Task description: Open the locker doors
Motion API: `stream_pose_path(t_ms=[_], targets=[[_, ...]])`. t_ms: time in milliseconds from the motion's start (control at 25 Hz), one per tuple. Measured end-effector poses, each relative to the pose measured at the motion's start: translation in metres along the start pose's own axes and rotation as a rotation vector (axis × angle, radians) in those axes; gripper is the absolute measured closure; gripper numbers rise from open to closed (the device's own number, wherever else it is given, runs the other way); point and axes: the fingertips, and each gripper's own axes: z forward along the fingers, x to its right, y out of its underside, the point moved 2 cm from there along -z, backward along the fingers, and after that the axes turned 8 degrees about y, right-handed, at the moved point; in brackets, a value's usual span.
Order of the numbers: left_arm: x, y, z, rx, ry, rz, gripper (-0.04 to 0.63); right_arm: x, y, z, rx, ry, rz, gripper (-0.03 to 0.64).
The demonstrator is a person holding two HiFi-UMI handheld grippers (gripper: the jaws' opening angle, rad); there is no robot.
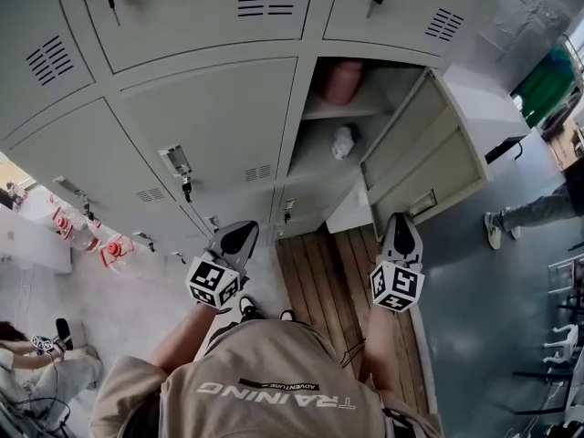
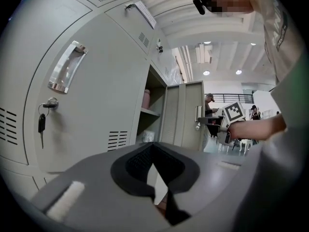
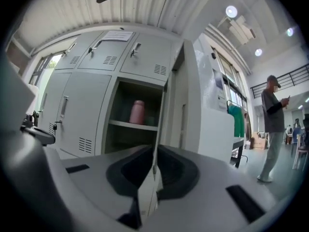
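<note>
— Right gripper [image 3: 155, 153]?
— Pinched narrow on the free edge of the open door [image 1: 415, 149], right of centre in the head view.
— Left gripper [image 2: 152, 151]?
— Jaws together, holding nothing; low centre of the head view, near a closed door [image 2: 91, 95] with handle [image 2: 66, 66] and hanging key [image 2: 42, 124].
— Inside the open compartment?
— Pink bottle [image 1: 342, 80] on the upper shelf [image 1: 351, 109], top centre; small white object [image 1: 342, 141] just below.

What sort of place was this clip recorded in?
Likely a locker area in a workshop-like hall: grey metal lockers with keys hanging in them, a corrugated ceiling, a railed mezzanine behind.
</note>
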Motion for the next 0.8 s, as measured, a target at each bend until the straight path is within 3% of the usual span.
stream_pose_path(t_ms=[480,800], targets=[[0.054,0.018,-0.028,-0.043,-0.196,-0.024,0.588,0.055,0.021,0.01,0.012,-0.14,0.06,0.595],[0.064,0.014,-0.073,-0.033,-0.353,-0.002,0.588,0.03,0.038,0.009,-0.019,-0.271,0.074,0.595]])
